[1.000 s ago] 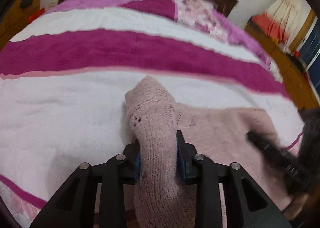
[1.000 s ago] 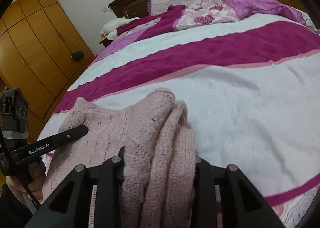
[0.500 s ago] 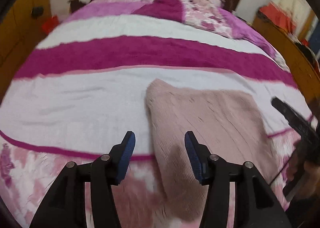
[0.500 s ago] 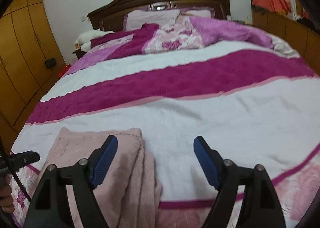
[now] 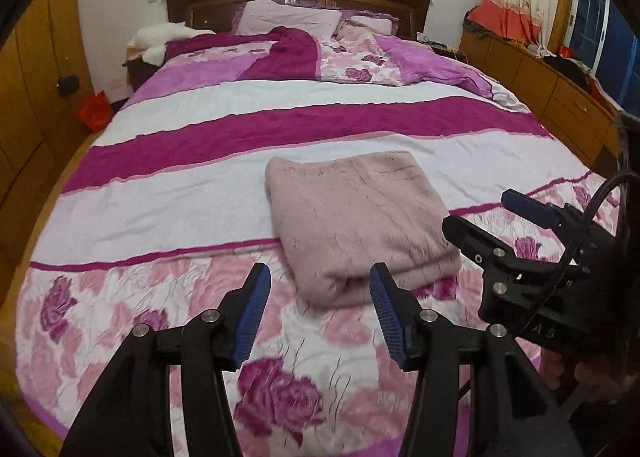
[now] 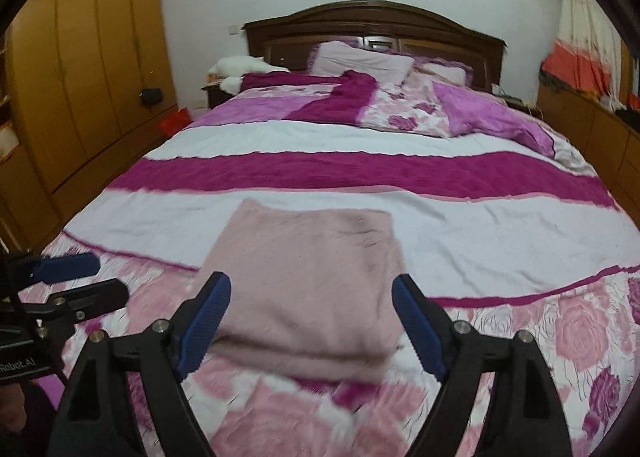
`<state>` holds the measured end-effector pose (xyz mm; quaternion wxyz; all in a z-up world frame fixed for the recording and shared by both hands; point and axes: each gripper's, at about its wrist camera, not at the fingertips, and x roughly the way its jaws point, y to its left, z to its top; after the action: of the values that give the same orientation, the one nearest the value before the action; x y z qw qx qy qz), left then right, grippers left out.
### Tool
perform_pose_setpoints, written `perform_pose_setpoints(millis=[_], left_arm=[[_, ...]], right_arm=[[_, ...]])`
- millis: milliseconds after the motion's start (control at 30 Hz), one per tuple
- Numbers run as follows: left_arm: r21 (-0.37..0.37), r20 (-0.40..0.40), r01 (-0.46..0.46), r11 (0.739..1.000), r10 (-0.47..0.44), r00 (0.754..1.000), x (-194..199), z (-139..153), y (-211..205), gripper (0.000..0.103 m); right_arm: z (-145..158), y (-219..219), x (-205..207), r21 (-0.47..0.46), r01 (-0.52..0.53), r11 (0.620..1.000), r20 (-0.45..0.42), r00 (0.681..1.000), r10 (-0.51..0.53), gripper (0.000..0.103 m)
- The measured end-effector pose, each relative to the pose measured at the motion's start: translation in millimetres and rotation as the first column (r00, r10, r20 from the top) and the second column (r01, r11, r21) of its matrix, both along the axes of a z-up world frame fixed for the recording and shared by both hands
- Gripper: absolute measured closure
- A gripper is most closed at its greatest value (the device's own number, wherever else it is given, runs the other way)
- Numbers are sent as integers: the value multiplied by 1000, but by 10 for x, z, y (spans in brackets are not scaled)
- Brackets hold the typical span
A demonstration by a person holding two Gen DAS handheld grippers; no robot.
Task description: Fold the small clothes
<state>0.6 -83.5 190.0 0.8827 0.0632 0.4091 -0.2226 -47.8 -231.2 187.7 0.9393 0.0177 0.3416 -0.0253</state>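
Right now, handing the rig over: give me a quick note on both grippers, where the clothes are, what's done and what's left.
Left gripper: open, nothing between its fingers, held above the bed; it let go within the last second.
Right gripper: open wide, empty, jaws just been opening, also clear of the cloth.
Pink sweater: folded into a neat rectangle, lying flat on the bedspread near the foot of the bed, free of both grippers.
Done: this sweater's fold looks finished.
Left: no other small clothes in view; check for more, or tidy the near edge if needed.
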Motion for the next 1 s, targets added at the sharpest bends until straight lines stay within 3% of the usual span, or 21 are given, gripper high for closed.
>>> perform_pose_setpoints(millis=[400,600,1000], left_arm=[[-17,-16,-57,998,57,998,-537,51,400,74],[29,26,-61,998,61,998,-865,10,475,70],[91,-19,-64,994,66,998,-1332,-447,474,70]], right_arm=[[215,220,-594,-41,60,997,-19,998,-60,17],[236,269,-847,-50,62,997,-40,997,-64,17],[-109,433,-1259,-49,65,997,-139,988,-71,17]])
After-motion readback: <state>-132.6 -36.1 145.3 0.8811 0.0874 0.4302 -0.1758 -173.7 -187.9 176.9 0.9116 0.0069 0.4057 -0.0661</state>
